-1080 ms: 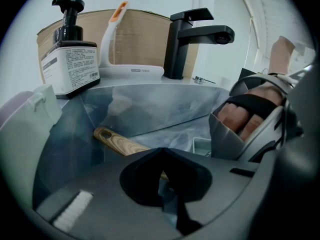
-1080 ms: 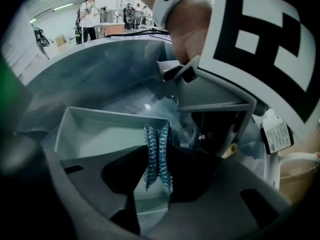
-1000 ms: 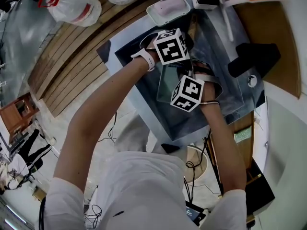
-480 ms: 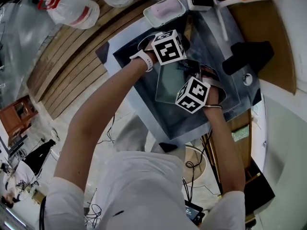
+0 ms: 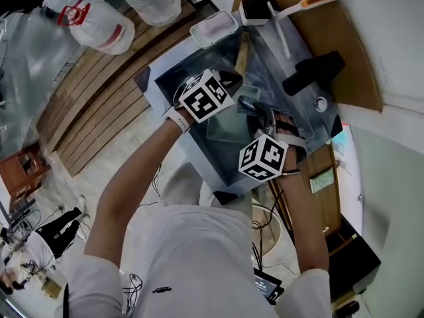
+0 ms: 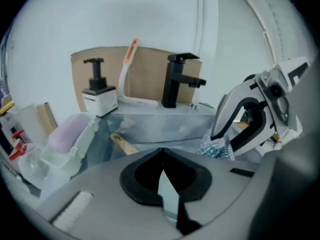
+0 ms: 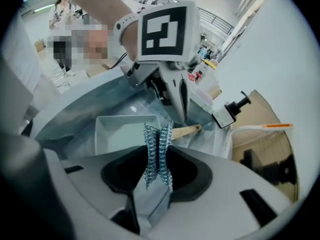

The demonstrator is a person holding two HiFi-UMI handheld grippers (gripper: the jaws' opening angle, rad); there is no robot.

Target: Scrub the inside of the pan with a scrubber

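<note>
A square metal pan (image 5: 222, 128) with a wooden handle (image 5: 242, 52) lies in the sink (image 5: 295, 121). My left gripper (image 5: 226, 85) sits at the pan's handle end, jaws closed on the pan there (image 7: 125, 134). In its own view the left gripper (image 6: 163, 159) shows closed fingers, with the handle (image 6: 121, 143) sticking out to the left. My right gripper (image 5: 255, 116) is shut on a blue-silver mesh scrubber (image 5: 246, 105), which is held just above the pan's right side. The scrubber (image 7: 158, 144) stands upright between the right gripper's (image 7: 156, 176) fingers.
A soap dispenser (image 5: 255, 5), a white brush with an orange handle (image 5: 298, 5) and a black tap (image 5: 311, 71) line the sink's far side. A white tray (image 5: 213, 28) sits at the sink's corner. Plastic bags (image 5: 86, 12) lie beyond on wooden slats.
The head view has swung. My right gripper has drawn back toward the pan's near right with the scrubber. The left gripper stays at the handle end.
</note>
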